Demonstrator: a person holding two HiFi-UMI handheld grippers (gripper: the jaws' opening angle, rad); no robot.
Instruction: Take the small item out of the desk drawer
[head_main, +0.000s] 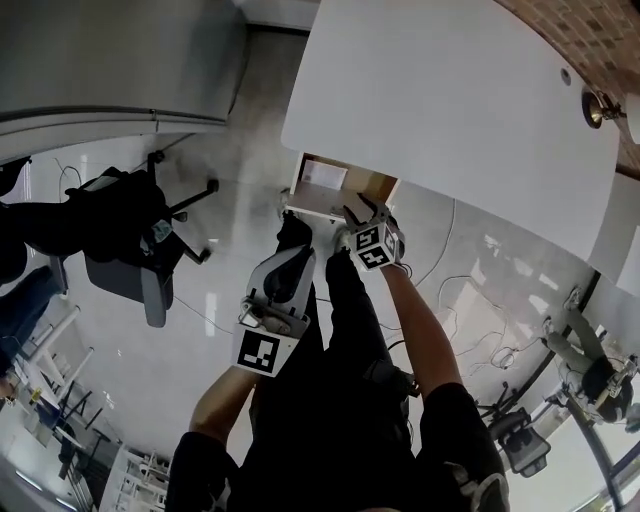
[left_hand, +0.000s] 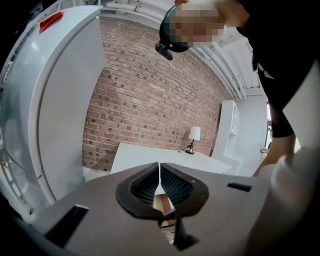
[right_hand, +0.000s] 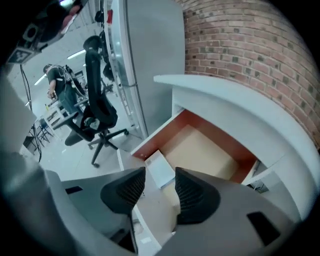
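Observation:
The desk drawer (head_main: 362, 183) stands pulled out from under the white desk top (head_main: 450, 100). A small flat white item (head_main: 323, 175) lies at its left end. In the right gripper view the white item (right_hand: 161, 170) lies on the drawer's tan floor (right_hand: 200, 150), just beyond my right gripper (right_hand: 160, 187). That gripper is open, hangs over the drawer's front and holds nothing. My right gripper (head_main: 355, 215) points steeply down. My left gripper (head_main: 292, 235) is held lower left of the drawer, shut and empty. In its own view the left gripper's (left_hand: 160, 182) pads meet.
A black office chair (head_main: 130, 240) stands left of the drawer on the glossy floor, near a tall grey cabinet (head_main: 120, 60). A small lamp (head_main: 597, 106) sits at the desk's far corner by the brick wall. Cables trail on the floor at the right.

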